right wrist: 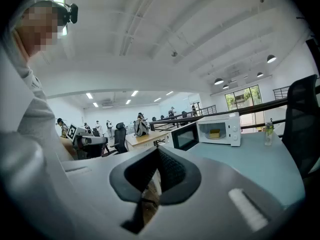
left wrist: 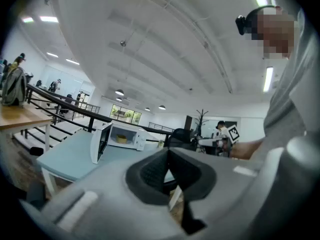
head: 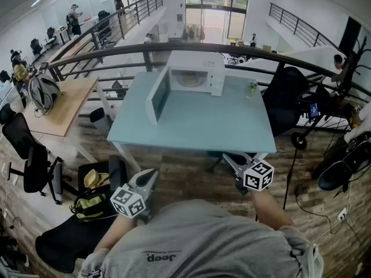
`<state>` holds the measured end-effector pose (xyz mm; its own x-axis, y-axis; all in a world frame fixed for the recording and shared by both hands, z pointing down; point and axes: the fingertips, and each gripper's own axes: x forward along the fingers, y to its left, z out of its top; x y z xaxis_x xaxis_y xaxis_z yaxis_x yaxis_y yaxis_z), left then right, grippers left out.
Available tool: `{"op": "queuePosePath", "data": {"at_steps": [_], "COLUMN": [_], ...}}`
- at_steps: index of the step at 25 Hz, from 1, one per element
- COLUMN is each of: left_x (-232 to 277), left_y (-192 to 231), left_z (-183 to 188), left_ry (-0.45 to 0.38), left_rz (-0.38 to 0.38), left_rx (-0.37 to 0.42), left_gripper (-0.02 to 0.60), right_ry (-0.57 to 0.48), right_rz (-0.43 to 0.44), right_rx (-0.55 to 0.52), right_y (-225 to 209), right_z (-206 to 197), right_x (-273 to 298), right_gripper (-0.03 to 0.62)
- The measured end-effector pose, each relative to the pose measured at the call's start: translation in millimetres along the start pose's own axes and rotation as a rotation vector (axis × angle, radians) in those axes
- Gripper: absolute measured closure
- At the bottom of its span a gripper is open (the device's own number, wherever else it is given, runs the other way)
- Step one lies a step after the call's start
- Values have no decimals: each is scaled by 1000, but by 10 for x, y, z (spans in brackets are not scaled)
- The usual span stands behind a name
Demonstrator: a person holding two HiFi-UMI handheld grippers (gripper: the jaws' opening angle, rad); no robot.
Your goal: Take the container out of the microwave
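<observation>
Head view: person stands at near edge of pale blue table [head: 232, 129]; microwave [head: 196, 71] sits at far edge, facing them.
Microwave door [head: 157, 96]: swung fully open to the microwave's left, so the cavity is clear to reach straight in.
Container [right wrist: 215, 133]: small, yellowish, inside the microwave cavity, approx centred, nothing touching it.
Left gripper [head: 152, 174]: jaws together, nothing between them. Held low and level by the person's body, well apart from the microwave, on its door side.
Right gripper [head: 228, 158]: jaws together too, empty. Also well short of the microwave, on its control-panel side, tipped slightly down.
Why held so: both look parked in a rest pose near the body w/ tips aimed toward the microwave; prob. ready to start, no reach under way.
Bottle [head: 252, 87]: small, upright on the table just right of the microwave; could get knocked by a wide approach from that side.
Progress: judged at the very start; container not yet out.
Next move needs: a gripper must go forward to the cavity and part its jaws before it can take the container.
</observation>
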<state>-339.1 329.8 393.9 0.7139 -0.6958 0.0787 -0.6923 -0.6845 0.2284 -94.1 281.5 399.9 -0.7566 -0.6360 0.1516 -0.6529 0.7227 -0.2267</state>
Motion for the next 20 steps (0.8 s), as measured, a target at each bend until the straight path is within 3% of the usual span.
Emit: {"op": "queuePosePath", "data": {"at_steps": [20], "left_x": [409], "left_y": [-201], "left_z": [-81], "left_ry": [-1], "left_rz": [9], "left_rx": [-3], "left_gripper": [561], "right_ry": [3], "right_rz": [20], "right_rx": [-10], "right_y": [-349], "right_z": [-12], "right_x": [-162], "right_gripper": [589]}}
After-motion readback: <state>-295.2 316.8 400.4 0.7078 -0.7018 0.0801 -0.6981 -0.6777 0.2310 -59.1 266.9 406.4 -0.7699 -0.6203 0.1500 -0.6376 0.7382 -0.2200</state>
